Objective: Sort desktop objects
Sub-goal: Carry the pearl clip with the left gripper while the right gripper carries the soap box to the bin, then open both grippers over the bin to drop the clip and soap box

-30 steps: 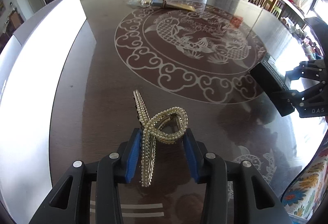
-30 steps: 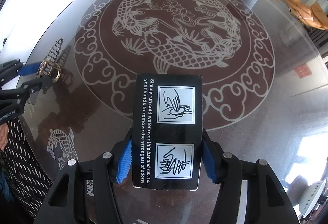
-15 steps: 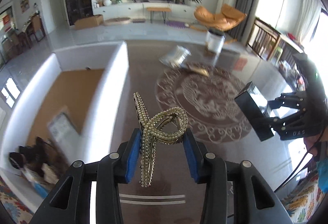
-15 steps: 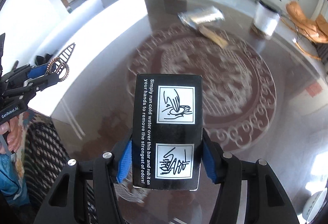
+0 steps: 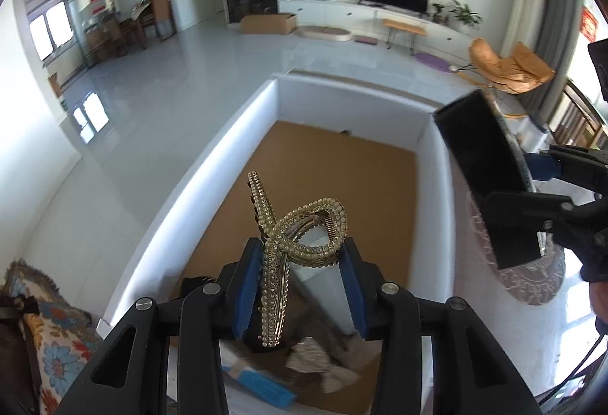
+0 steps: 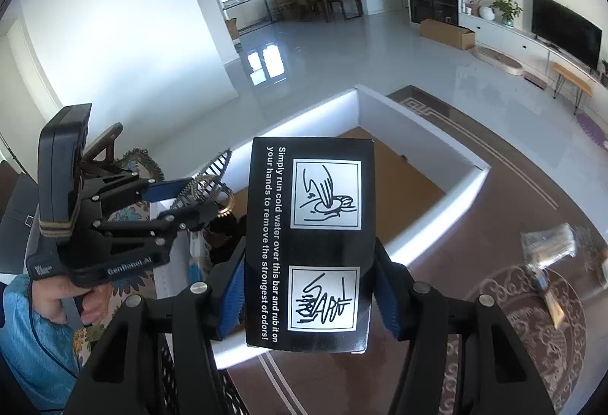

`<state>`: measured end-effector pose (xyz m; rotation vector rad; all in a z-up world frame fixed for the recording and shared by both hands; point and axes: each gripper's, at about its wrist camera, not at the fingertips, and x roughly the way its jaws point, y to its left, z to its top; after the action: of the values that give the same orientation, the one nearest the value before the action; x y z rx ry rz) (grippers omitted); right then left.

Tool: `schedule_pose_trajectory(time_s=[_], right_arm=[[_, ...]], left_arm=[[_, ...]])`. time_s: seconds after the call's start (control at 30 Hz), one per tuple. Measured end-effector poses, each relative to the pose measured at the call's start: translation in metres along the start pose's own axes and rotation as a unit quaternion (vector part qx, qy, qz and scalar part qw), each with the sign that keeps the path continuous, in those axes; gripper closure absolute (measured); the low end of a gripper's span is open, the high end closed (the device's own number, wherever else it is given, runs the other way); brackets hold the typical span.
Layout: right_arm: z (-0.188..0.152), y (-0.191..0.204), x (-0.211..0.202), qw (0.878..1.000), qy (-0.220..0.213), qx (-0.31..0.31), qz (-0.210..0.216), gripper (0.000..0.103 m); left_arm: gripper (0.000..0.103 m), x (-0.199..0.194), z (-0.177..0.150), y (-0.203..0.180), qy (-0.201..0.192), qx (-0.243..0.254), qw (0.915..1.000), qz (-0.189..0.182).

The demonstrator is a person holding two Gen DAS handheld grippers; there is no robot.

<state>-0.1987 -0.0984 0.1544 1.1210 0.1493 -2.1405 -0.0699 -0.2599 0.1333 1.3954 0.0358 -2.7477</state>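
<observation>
Above the white storage box [image 5: 437, 157] beside the dark table [image 6: 494, 210], left tool [image 5: 300, 270] clamps hair clip [image 5: 292, 236], right tool [image 6: 307, 286] clamps black carton [image 6: 309, 244]

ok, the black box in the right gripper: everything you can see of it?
The black box is a flat rectangular carton, apparently glossy card. Its face carries white text about rubbing a bar under cold water to remove hand odors, plus two white line-drawing panels. It is held lengthwise, clamped on both long sides by the right gripper and its blue pads, in the air above the white bin. Nothing else touches it.
</observation>
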Motion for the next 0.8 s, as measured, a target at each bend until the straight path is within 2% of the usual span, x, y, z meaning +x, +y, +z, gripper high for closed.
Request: schedule_pose_trajectory(time_s=[0.1, 0.23, 0.37, 0.53, 0.6, 0.67, 0.8], right_arm=[[0.010, 0.016, 0.054, 1.000, 0.030, -0.011, 0.001, 0.044], [0.004, 0.022, 0.123, 0.995, 0.092, 0.016, 0.020, 0.044], [-0.010, 0.030, 0.156, 0.992, 0.124, 0.003, 0.017, 0.044], [-0.020, 0.038, 0.178, 0.988, 0.152, -0.015, 0.009, 0.042], [-0.019, 0.037, 0.179, 0.989, 0.146, -0.016, 0.004, 0.033], [-0.017, 0.038, 0.172, 0.991, 0.131, -0.021, -0.009, 0.026], [-0.020, 0.037, 0.142, 0.995, 0.093, -0.022, -0.011, 0.018]], left_arm=[[0.062, 0.028, -0.009, 0.028, 0.031, -0.030, 0.9991, 0.001], [0.062, 0.058, -0.024, 0.048, 0.069, -0.045, 0.9965, 0.009], [0.062, 0.076, -0.036, 0.055, 0.097, -0.044, 0.9941, 0.019], [0.061, 0.097, -0.039, 0.053, 0.135, -0.065, 0.9884, 0.020], [0.047, 0.098, -0.040, 0.052, 0.138, -0.072, 0.9875, 0.022], [0.033, 0.088, -0.043, 0.050, 0.127, -0.078, 0.9882, 0.035], [0.032, 0.069, -0.044, 0.040, 0.093, -0.067, 0.9926, 0.041]])
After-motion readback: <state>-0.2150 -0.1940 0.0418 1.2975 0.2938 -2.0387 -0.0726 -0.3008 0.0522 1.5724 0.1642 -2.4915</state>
